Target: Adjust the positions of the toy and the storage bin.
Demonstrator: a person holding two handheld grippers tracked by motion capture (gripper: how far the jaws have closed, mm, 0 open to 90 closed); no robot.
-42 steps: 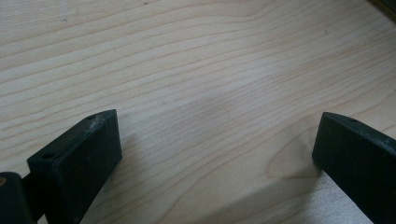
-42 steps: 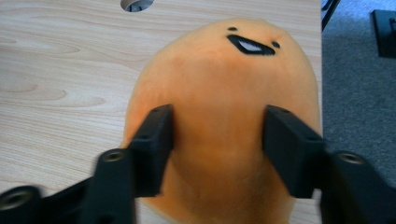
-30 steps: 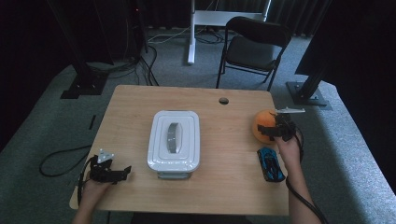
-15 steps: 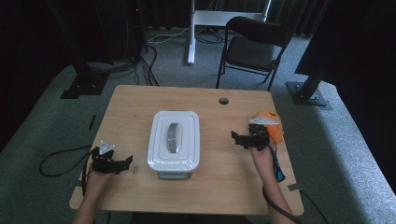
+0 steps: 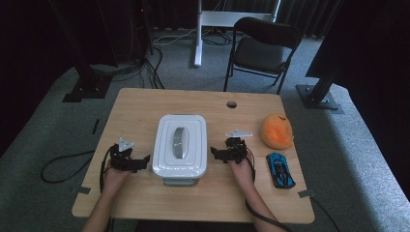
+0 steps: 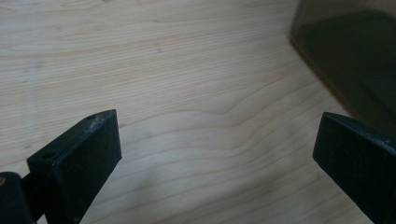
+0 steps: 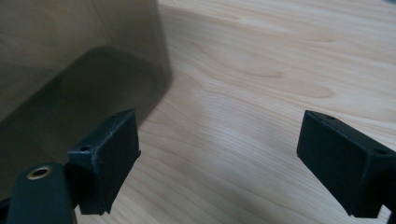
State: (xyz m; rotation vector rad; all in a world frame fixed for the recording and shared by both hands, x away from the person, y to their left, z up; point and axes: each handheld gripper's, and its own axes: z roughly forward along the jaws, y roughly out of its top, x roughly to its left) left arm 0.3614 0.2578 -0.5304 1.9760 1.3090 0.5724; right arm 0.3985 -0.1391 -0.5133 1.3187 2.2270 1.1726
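Note:
A white lidded box (image 5: 180, 145) with a grey handle on its lid stands in the middle of the wooden table (image 5: 145, 104). My left gripper (image 5: 143, 163) sits just left of the box's front corner, jaws wide apart and pointing at it. My right gripper (image 5: 215, 153) sits just right of the box, also open and aimed at its side. In the left gripper view the box's translucent wall (image 6: 355, 51) lies at the upper right, past the gripper (image 6: 217, 154). The right gripper view has the box wall (image 7: 70, 60) at the left of the gripper (image 7: 219, 154), bare wood between the jaws.
An orange plush (image 5: 277, 130) lies at the table's right, with a blue toy car (image 5: 280, 169) in front of it. A cable hole (image 5: 231, 104) is near the far edge. A black chair (image 5: 261, 48) stands beyond the table.
My right gripper has left the orange plush and travelled left to the box's right side. My left gripper has moved right, up to the box's left side.

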